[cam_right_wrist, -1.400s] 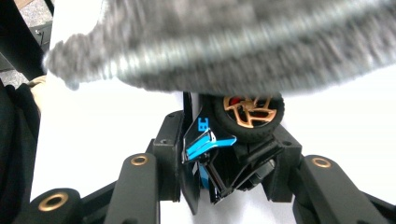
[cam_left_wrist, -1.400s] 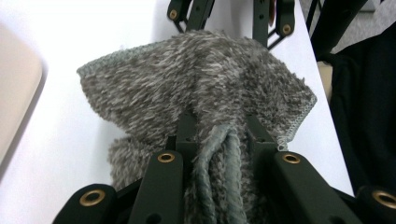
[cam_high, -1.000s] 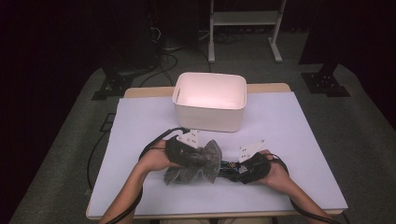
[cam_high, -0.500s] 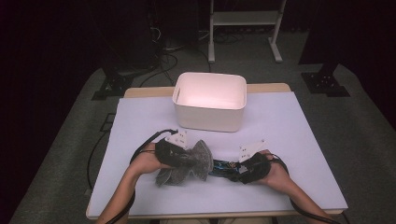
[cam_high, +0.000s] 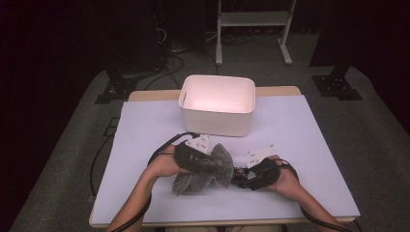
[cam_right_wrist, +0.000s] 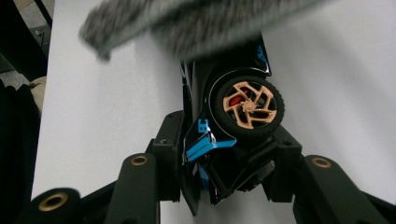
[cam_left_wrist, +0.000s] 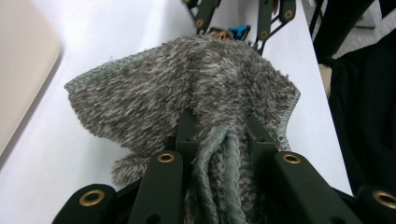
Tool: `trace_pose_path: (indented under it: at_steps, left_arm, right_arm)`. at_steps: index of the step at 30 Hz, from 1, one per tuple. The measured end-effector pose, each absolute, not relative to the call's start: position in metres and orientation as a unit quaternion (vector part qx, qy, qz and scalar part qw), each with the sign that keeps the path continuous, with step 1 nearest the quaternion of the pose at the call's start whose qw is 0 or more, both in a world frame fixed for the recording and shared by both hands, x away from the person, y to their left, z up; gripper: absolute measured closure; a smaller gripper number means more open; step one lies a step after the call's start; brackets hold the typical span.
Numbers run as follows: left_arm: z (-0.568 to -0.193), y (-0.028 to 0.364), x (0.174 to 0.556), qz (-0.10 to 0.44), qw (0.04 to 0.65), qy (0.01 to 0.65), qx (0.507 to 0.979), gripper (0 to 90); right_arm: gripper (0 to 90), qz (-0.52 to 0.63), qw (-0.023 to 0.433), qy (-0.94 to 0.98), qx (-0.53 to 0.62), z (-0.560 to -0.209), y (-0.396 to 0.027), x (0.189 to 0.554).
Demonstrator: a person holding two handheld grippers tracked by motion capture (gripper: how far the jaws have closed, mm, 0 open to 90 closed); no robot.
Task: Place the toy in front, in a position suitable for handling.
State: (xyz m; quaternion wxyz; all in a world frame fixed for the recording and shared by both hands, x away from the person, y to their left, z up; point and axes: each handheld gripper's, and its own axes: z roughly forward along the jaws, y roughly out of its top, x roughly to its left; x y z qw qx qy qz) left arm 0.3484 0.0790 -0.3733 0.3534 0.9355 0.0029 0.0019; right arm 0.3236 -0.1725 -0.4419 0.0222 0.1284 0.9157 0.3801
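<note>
Since a second earlier, our left hand-held gripper [cam_high: 209, 163], clamping the grey cloth [cam_left_wrist: 187, 93], had shifted; our right hand-held gripper [cam_high: 240, 175] gripped a toy car [cam_right_wrist: 229, 121] near the worktop's [cam_high: 300, 130] front edge.

High view looking forward and down from above person's side, taking in whole table [cam_high: 145, 125], fairly far. Left gripper view riding close behind own jaws, facing grey cloth [cam_left_wrist: 187, 88]. Right gripper view riding close, facing toy car [cam_right_wrist: 233, 121]. Both gripper views sharing cloth.
</note>
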Motion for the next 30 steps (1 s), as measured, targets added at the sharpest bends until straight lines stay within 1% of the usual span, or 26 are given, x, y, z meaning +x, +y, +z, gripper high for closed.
trace_pose_path:
  at_steps: [9,15,24,30]
  left_arm:
    - [-0.373,0.030,0.347,-0.009,0.345,-0.047,0.937,72.6]
    - [-0.372,0.011,0.347,-0.014,0.338,-0.061,0.939,72.7]
    - [-0.373,0.031,0.351,-0.012,0.341,-0.044,0.939,72.7]
    - [-0.372,0.062,0.353,-0.001,0.342,-0.017,0.939,72.6]
  right_arm:
    - [55.8,0.380,0.022,0.916,0.128,-0.442,-0.172,0.324]
    - [55.9,0.380,0.023,0.916,0.128,-0.442,-0.172,0.323]
    - [56.0,0.380,0.024,0.916,0.127,-0.442,-0.172,0.323]
    - [56.0,0.381,0.022,0.916,0.127,-0.442,-0.173,0.323]
